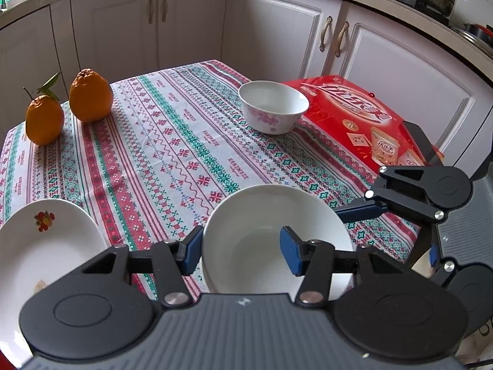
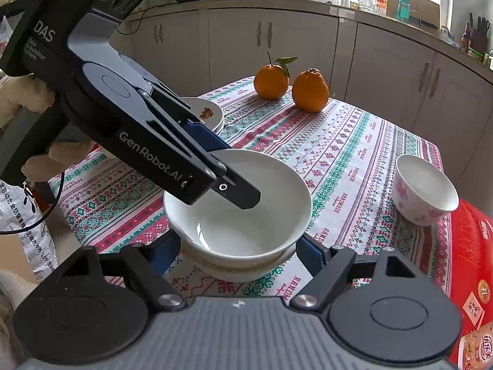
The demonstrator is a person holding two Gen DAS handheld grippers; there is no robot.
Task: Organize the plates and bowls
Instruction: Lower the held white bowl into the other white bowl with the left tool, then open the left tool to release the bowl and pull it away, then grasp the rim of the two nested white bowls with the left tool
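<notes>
A plain white bowl (image 1: 262, 212) (image 2: 271, 185) sits nested on top of a lower white bowl (image 2: 246, 269), which seems to rest on the patterned tablecloth. My left gripper (image 1: 241, 252) (image 2: 234, 169) is shut on the top bowl's rim, one pad inside and one outside. My right gripper (image 2: 238, 248) (image 1: 394, 231) sits low, its blue pads against both sides of the lower bowl under the top rim. A small pink-flowered bowl (image 1: 274, 108) (image 2: 425, 191) stands apart by the red box. Stacked plates (image 1: 40, 246) (image 2: 209, 114) with a fruit print lie to the left of the bowls.
Two oranges (image 1: 91, 95) (image 2: 309, 91) stand at the table's far corner. A red gift box (image 1: 363, 117) (image 2: 468, 246) lies along the right edge. White cabinets ring the small table (image 1: 172, 141). A gloved hand (image 2: 27, 98) holds the left gripper.
</notes>
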